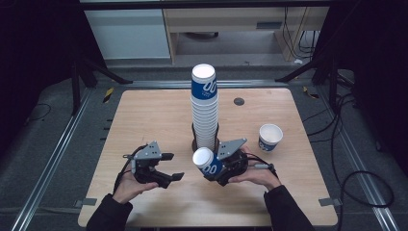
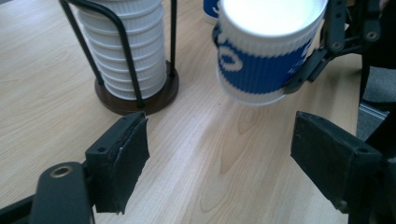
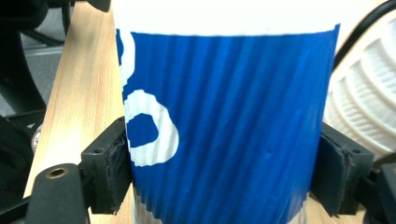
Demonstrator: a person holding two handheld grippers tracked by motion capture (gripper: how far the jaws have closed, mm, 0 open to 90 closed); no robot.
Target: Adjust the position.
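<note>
Blue-sleeved and ribbed, the paper cup [image 1: 208,162] sat clamped between the jaws of the right gripper [image 1: 222,166], tilted above the wooden table [image 1: 159,115] just in front of the tall cup stack [image 1: 205,108] in its wire holder [image 2: 135,93]. The left gripper [image 1: 169,167] waited beside it, jaws wide apart and empty. Squeezing harder could crumple the thin wall; a loose grip at that tilt might let it slip. Swinging it back could knock the stack. A second cup [image 1: 269,137] stood well apart.
</note>
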